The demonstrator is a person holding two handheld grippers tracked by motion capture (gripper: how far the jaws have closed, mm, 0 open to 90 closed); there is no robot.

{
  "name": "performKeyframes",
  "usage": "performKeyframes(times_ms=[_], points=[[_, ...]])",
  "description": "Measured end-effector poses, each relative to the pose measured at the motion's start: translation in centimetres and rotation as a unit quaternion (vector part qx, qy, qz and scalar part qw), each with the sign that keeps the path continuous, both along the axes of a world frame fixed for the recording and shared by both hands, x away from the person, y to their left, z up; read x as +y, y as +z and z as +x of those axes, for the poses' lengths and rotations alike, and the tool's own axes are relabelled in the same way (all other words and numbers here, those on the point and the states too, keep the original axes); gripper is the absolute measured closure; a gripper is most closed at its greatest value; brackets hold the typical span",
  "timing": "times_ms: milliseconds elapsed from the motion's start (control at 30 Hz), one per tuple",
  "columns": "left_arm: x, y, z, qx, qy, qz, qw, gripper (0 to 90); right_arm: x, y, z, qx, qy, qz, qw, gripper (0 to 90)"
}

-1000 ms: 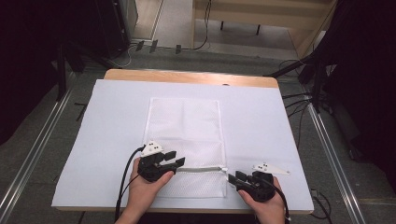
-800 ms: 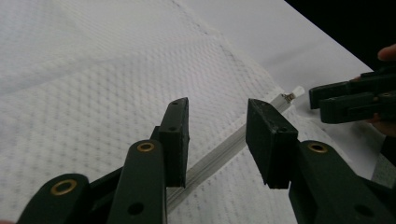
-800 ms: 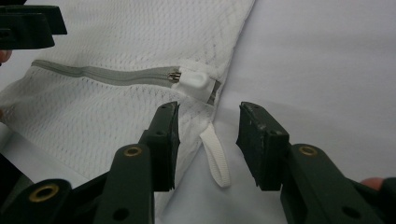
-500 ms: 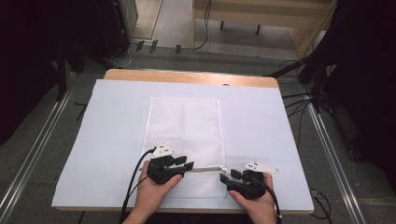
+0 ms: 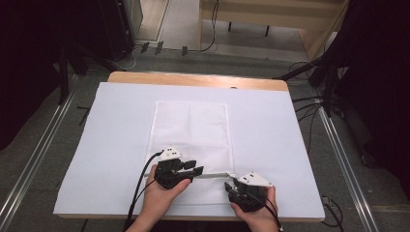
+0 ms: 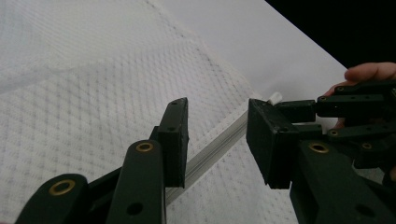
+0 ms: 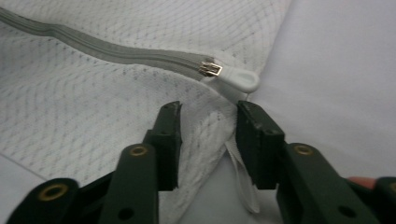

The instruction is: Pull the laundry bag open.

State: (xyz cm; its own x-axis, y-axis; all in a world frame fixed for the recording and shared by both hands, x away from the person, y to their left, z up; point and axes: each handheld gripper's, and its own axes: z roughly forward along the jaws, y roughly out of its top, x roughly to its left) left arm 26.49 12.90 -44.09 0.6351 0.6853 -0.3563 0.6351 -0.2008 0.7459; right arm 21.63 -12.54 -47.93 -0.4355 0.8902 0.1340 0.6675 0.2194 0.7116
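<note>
Mesh laundry bag (image 5: 191, 140) flat on table cover (image 5: 111, 145) from above, left gripper (image 5: 193, 170) straddling grey zipper (image 6: 210, 154) with jaws apart, right gripper (image 7: 208, 140) shifted inward, jaws just narrowed yet unclamped below white pull tab (image 7: 240, 79), grab pending.

This looks like a lab or test room, because the wooden table (image 5: 198, 79) with a white sheet (image 5: 121, 125) on it stands between metal rails (image 5: 345, 159) on a grey floor, with black stands (image 5: 329, 72) and loose cables (image 5: 212, 29) lying behind the table.
</note>
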Motion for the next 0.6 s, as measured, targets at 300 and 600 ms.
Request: performKeyframes(times_ms=[300, 600], points=[[-2.8, 0.1, 0.9, 0.021, -0.023, -0.005, 0.9995, 57.7, -1.0, -0.2, 0.4, 0.01, -0.021, 0.035, 0.9991, 90.0], [-6.7, 0.6, 1.5, 0.036, -0.027, -0.004, 0.999, 50.0, -0.2, 1.6, -1.0, -0.065, 0.001, 0.036, 0.9972, 90.0]])
